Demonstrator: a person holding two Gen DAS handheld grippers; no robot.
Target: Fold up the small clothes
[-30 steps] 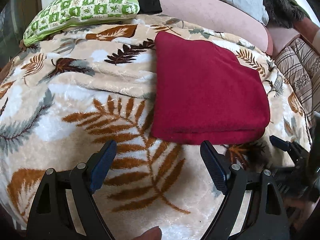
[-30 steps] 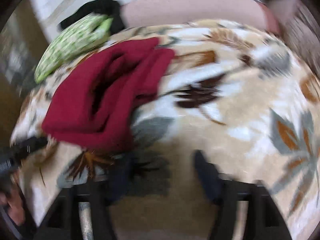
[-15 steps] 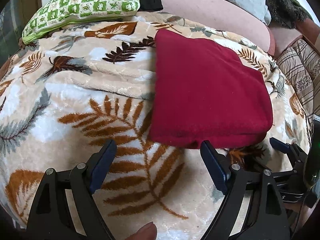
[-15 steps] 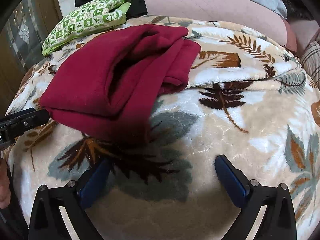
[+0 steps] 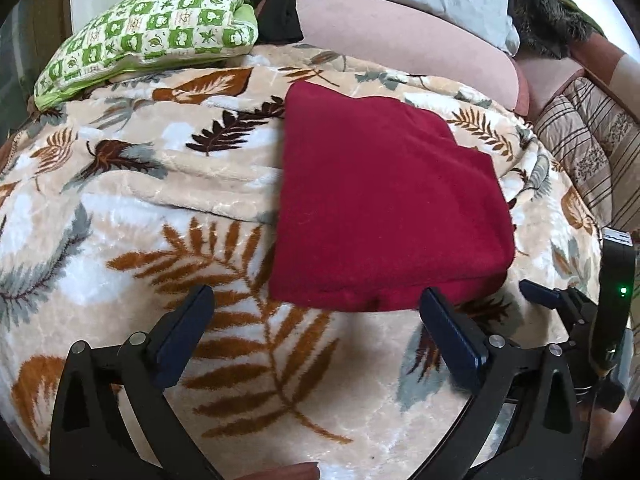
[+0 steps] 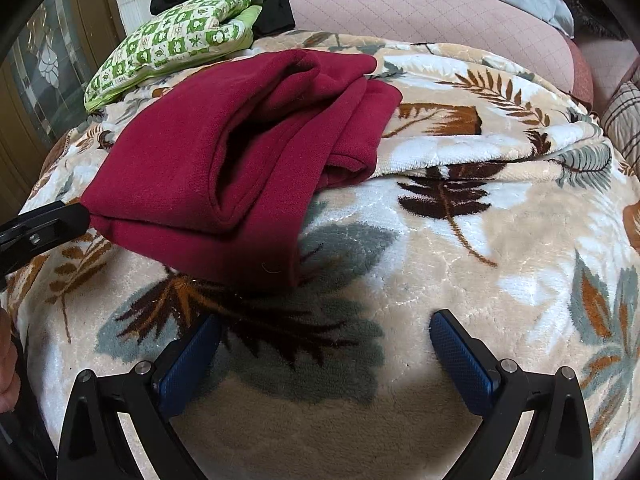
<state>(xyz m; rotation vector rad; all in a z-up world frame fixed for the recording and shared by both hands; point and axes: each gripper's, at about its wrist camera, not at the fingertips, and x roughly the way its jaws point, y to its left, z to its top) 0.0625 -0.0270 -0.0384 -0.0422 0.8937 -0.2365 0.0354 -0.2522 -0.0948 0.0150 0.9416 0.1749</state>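
Lying folded on blanket: red garment, thick, layered edges at one side | left gripper just opened wide, empty | right gripper wide, empty

Your dark red garment lies folded into a thick, roughly square stack, flat on the leaf-patterned blanket, toward its right half. From the right wrist view its open side shows: stacked layers, rounded fold edges, a dark pocket between them.
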